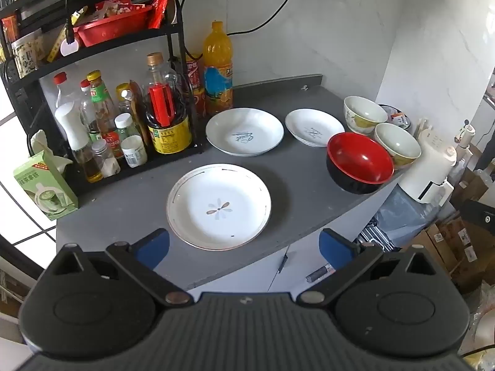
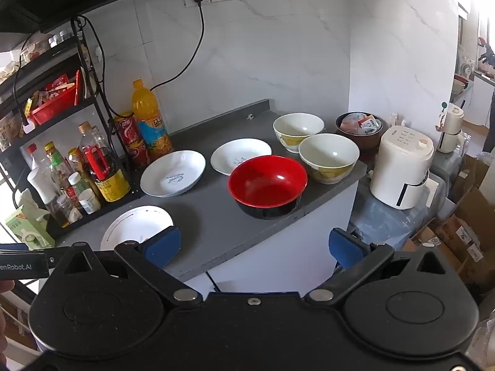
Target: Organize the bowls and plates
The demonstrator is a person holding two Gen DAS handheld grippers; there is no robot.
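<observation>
On the grey counter [image 1: 130, 216] lie three white plates: a flower plate [image 1: 219, 206] nearest, a lettered plate [image 1: 244, 131] behind it, a smaller plate [image 1: 314, 126] to the right. A red and black bowl [image 1: 359, 162] and two cream bowls [image 1: 365, 114] [image 1: 397, 143] stand at the right end. My left gripper [image 1: 244, 247] is open and empty, just in front of the flower plate. My right gripper [image 2: 255, 247] is open and empty, before the red bowl [image 2: 268, 185]; the cream bowls [image 2: 328, 157] [image 2: 298, 131] and the plates [image 2: 172, 173] [image 2: 240, 156] [image 2: 136, 225] show there too.
A black rack with sauce bottles [image 1: 102, 117], an orange juice bottle [image 1: 217, 68] and cans stand at the back left. A green tissue box [image 1: 46, 185] sits at the left edge. A white appliance [image 2: 402, 170] and a brown bowl of packets [image 2: 359, 130] stand beyond the counter's right end.
</observation>
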